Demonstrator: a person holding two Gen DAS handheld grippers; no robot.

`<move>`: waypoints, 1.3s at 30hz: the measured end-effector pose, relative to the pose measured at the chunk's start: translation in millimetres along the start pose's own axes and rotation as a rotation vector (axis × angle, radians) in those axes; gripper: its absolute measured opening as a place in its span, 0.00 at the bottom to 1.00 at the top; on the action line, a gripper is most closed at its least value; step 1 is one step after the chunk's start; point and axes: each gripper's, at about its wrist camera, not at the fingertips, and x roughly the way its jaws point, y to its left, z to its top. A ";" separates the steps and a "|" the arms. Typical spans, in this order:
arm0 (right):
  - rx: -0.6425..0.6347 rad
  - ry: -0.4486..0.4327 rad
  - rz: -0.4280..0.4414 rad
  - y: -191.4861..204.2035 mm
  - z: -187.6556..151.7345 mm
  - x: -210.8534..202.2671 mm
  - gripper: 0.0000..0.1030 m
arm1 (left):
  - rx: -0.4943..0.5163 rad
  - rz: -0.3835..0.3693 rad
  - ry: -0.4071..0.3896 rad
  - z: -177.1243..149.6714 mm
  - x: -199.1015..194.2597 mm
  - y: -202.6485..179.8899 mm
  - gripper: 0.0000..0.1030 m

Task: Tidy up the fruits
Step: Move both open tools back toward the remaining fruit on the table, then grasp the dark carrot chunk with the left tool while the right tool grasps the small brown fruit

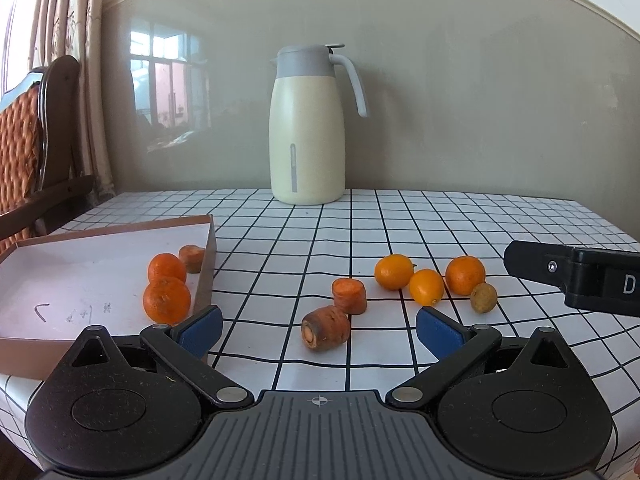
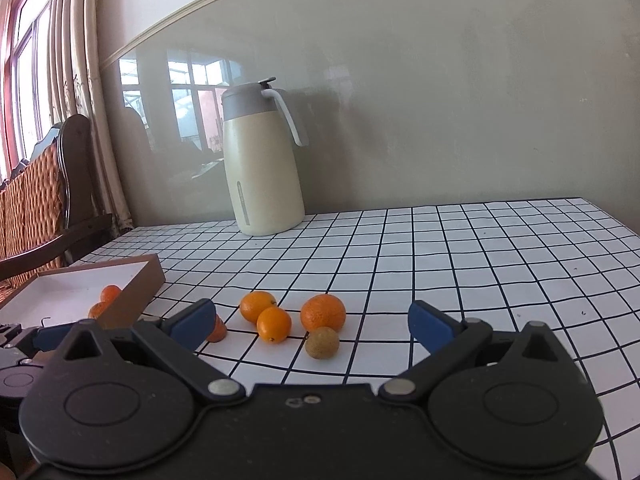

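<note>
- Two tongs are in view, both with jaws spread apart and nothing between them: the left gripper (image 1: 318, 330) hangs low over the table's near edge, and the right gripper (image 2: 312, 322) hangs further right.
- Between the left gripper's blue pads lies a carrot stub (image 1: 325, 328) on its side, touching neither pad; a second carrot piece (image 1: 349, 295) stands just behind it.
- The shallow box (image 1: 100, 240) on the left holds two tangerines (image 1: 167, 299) side by side and a carrot chunk (image 1: 193, 258) near its right wall.
- Further right on the checked tablecloth (image 1: 440, 216), four small fruits cluster: two yellow-orange kumquats (image 1: 394, 271) touching each other, a tangerine on the table (image 1: 465, 275), and a small brown fruit (image 1: 483, 298) just in front of it.
- In the right wrist view, that cluster sits just ahead of the open jaws, the brown fruit nearest.
- A cream jug (image 1: 307, 128) with a grey lid stands upright at the back by the wall.
</note>
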 end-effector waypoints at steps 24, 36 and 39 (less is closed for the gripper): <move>0.031 0.098 -0.027 -4.7 -2.3 31.1 0.78 | -0.020 0.018 0.074 -3.8 35.4 -5.6 0.70; 0.061 0.197 -0.045 -5.2 -4.0 63.8 0.49 | -0.054 0.009 0.126 -7.5 54.5 -4.7 0.41; 0.078 0.217 -0.045 -6.9 -5.0 71.0 0.44 | -0.056 0.011 0.125 -7.2 56.5 -5.1 0.40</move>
